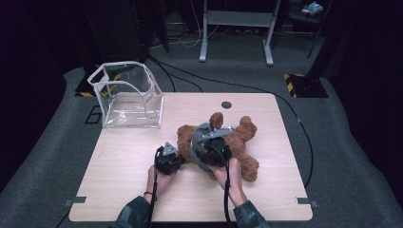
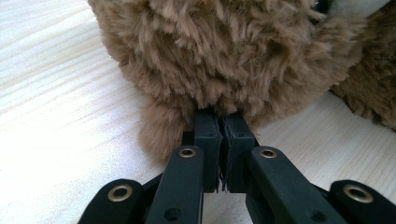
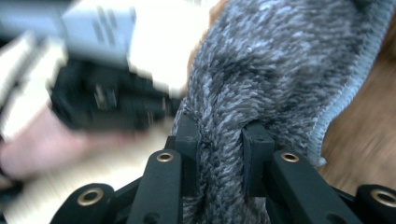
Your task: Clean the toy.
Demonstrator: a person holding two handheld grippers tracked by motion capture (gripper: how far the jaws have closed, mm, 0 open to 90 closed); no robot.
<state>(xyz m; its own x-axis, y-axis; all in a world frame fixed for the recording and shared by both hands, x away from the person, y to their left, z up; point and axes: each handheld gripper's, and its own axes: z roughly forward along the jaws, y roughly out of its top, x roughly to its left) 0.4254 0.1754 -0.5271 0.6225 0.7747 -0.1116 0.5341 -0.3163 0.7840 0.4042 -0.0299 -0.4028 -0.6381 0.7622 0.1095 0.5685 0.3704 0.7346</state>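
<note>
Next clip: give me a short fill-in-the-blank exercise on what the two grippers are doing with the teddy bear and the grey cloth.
1. The left gripper is shut on the brown fur of the teddy ____.
2. The right gripper is shut on a bunched fold of fuzzy ____ cloth.
3. The teddy bear lies on the wooden ____.
4. At the far left corner of the table stands a ____ plastic box.

Missing words: bear; grey; table; clear

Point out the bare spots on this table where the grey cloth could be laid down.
Bare wood lies on the table left of the left gripper, below the clear box, and along the right edge past the teddy bear. The middle is crowded.
</note>
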